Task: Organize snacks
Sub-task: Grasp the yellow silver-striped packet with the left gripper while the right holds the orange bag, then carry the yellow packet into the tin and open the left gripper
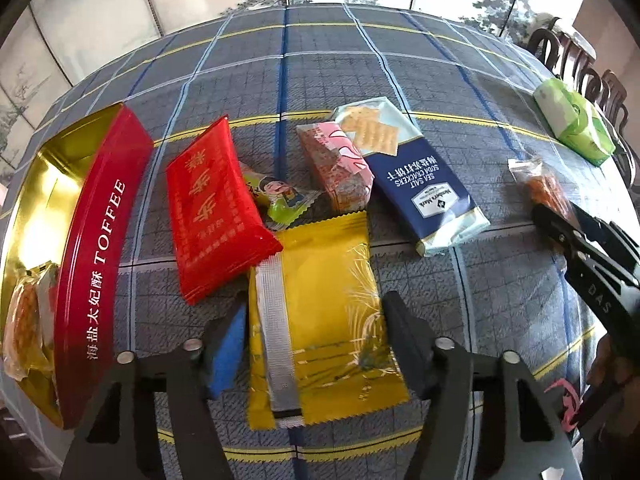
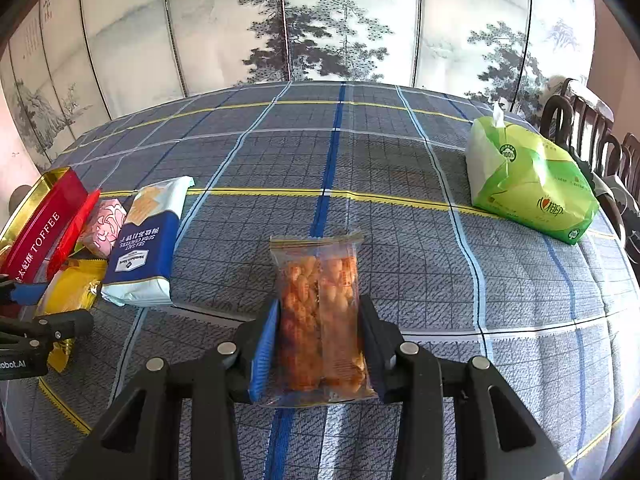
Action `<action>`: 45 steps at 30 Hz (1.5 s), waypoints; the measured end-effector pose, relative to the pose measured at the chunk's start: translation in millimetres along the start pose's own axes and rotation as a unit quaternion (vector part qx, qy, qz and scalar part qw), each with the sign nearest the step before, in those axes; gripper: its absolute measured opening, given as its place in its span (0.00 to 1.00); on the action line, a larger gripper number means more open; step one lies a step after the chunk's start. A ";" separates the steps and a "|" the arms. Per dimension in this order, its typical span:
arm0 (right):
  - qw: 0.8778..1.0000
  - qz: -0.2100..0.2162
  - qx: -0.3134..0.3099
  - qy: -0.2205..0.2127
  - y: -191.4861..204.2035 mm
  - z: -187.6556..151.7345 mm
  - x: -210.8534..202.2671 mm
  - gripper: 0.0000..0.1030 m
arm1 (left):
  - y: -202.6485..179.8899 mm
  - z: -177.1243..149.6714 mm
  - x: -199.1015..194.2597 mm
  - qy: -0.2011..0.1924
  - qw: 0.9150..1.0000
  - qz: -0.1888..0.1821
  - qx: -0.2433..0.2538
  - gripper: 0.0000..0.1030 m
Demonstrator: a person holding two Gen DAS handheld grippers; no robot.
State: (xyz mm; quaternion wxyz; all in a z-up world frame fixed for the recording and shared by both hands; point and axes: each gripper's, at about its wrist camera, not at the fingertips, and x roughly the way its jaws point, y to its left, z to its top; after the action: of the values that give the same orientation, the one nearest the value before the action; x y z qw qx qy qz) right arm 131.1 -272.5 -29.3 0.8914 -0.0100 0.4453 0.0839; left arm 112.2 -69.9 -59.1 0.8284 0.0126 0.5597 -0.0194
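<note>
My left gripper [image 1: 316,320] is open around a yellow snack packet [image 1: 328,320] lying on the table; its fingers stand on either side, apart from it. Left of it stands a red TOFFEE tin [image 1: 96,248] with a gold inside holding one packet. A red packet [image 1: 216,208], a small green candy packet [image 1: 280,196], a pink packet [image 1: 340,168] and a blue soda cracker pack [image 1: 416,176] lie behind. My right gripper [image 2: 320,320] is shut on a clear bag of orange snacks [image 2: 320,312]; it also shows in the left wrist view [image 1: 544,188].
A green tissue pack [image 2: 528,184] sits at the table's far right. Dark wooden chairs [image 2: 592,132] stand beyond the right edge. A painted folding screen [image 2: 320,20] stands behind the table. The plaid tablecloth [image 2: 360,160] covers the whole table.
</note>
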 end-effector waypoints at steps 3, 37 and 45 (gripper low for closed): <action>1.000 0.000 0.000 0.000 0.0 0.0 -0.1 0.39 | 2.2 -4.6 -3.1 -0.003 1.000 -0.004 0.007 0.51; 1.000 -0.015 -0.012 0.002 8.9 0.9 0.3 0.39 | 92.8 -48.9 -94.5 -0.062 0.998 -0.007 0.022 0.50; 1.000 -0.015 -0.013 0.002 8.8 0.8 0.3 0.39 | 166.2 -45.5 -95.3 -0.065 0.996 0.057 -0.027 0.50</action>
State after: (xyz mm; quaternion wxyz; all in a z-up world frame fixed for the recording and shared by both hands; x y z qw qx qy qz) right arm 130.5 -263.7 -28.5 0.8914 -0.0282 0.4460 0.0757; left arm 42.2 99.8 12.3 0.8630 0.0204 0.5030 0.0420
